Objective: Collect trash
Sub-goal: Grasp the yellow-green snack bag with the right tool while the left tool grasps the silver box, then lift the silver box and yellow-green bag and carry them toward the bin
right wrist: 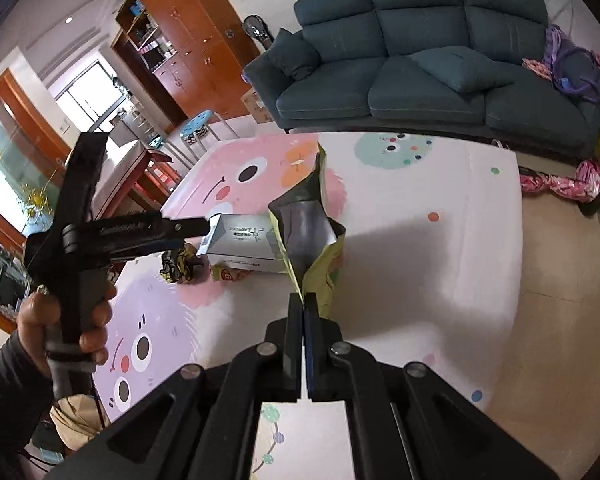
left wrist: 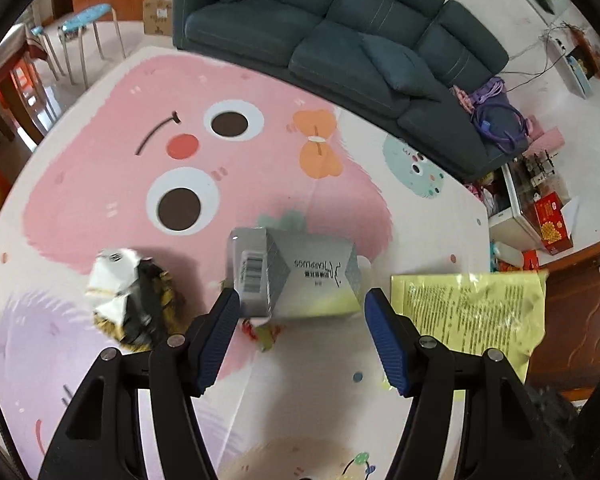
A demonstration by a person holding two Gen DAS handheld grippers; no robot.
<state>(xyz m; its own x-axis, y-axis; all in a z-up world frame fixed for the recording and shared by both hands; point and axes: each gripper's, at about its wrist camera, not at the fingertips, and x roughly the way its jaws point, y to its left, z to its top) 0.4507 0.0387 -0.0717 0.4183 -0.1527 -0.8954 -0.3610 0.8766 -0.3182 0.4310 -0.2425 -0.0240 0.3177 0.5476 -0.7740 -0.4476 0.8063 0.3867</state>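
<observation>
A silver-grey cardboard box (left wrist: 296, 276) lies on the cartoon play mat (left wrist: 140, 184). My left gripper (left wrist: 302, 300) is open, its blue pads on either side of the box's near end, not closed on it. A crumpled black, white and gold wrapper (left wrist: 132, 300) lies to the left of it. My right gripper (right wrist: 303, 300) is shut on the edge of a yellow-green bag (right wrist: 312, 236) with a silver lining, held open and upright. The bag also shows in the left wrist view (left wrist: 472, 312). The box (right wrist: 244, 244) and the wrapper (right wrist: 178, 264) lie just left of the bag.
A small red and green scrap (left wrist: 260, 330) lies under the box's near edge. A dark blue sofa (left wrist: 340, 32) stands beyond the mat, with purple bags (left wrist: 496, 116) at its right end. Stools (left wrist: 88, 28) and wooden cabinets (right wrist: 180, 36) stand at the left.
</observation>
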